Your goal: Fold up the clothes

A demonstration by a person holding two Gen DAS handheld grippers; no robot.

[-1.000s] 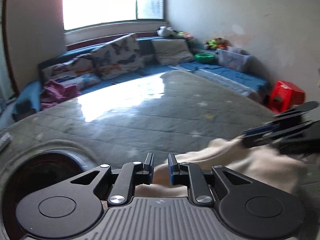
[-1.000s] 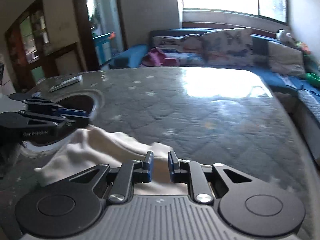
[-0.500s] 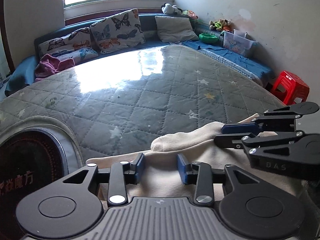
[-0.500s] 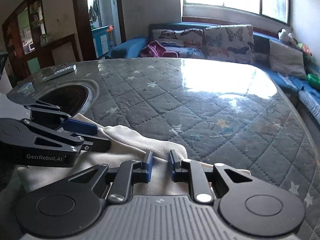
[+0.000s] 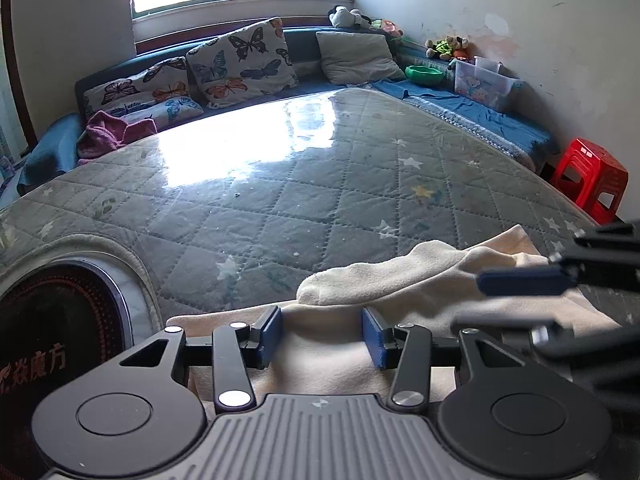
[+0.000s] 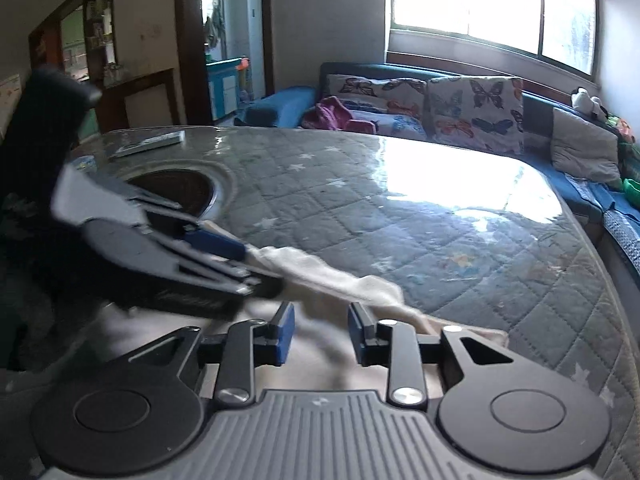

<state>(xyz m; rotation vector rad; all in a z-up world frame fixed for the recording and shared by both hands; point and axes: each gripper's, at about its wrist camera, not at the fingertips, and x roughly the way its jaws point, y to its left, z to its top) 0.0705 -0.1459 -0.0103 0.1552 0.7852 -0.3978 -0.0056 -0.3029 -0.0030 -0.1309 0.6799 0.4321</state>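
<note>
- Left hand-held gripper [image 5: 322, 336], bottom centre of its view: blue pads spread, with the cream garment [image 5: 400, 284] lying between and under them — nothing pinched.
- Right hand-held gripper [image 6: 320, 334], bottom centre of its own view: pads likewise spread over cloth, gripping nothing. In the left view it shows blurred at the right edge, which I read as motion.
- The garment lies at the near edge of the counter [image 5: 300, 200], in the lower middle of both views. One part is lapped over the rest and makes a rounded hump just beyond the left pads.
- Further off, at the lower left of the left view, a dark round inset [image 5: 52, 328] sits in the counter just beside the cloth's left edge.
- Far back: cushions [image 5: 240, 60] under the window and a red stool [image 5: 588, 180] at the right.
- Risks, as I judge them: with both grippers spread, the lapped part may slip back and undo the fold; closing onto that hump could catch several layers at once and drag the whole piece. The two grippers are near each other — they could knock together.
</note>
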